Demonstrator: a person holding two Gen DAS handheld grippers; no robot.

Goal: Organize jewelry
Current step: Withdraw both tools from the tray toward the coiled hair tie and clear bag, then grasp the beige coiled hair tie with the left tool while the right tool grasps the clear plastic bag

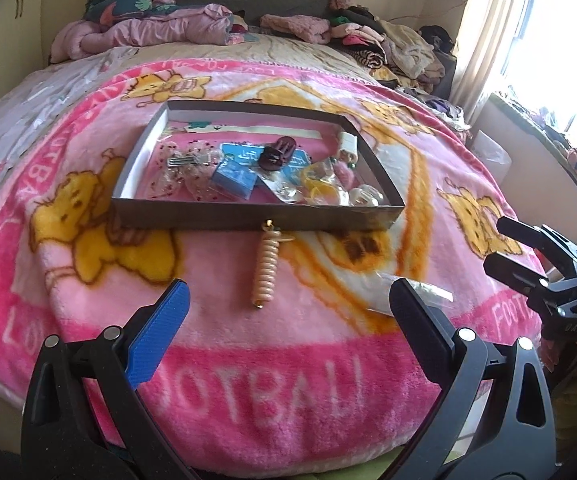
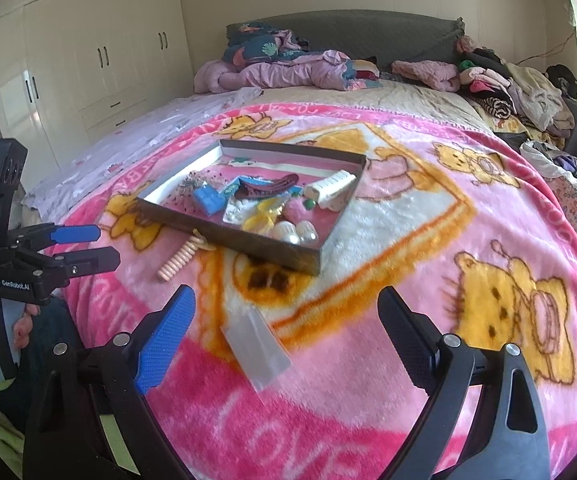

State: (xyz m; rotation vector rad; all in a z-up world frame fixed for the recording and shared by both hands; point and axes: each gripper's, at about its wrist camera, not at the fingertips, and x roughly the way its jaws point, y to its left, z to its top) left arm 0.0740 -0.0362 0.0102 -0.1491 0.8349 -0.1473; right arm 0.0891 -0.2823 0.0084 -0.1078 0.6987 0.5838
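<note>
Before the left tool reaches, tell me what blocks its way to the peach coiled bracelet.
Nothing visible does. The peach coiled bracelet lies on bare pink blanket, straight ahead of the open left tool. The shallow brown box sits just beyond it.

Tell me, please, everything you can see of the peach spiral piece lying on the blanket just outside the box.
The peach spiral piece is a tightly wound coil of glossy, plastic-looking cord in pale peach, with small gold-coloured metal fittings at both ends. It lies flat on the pink blanket, stretched out roughly straight. Its far end meets the outer wall of the shallow brown box; whether it is attached there cannot be told. No gripper touches it. In the right wrist view it lies slanted beside the box's near corner.
</note>
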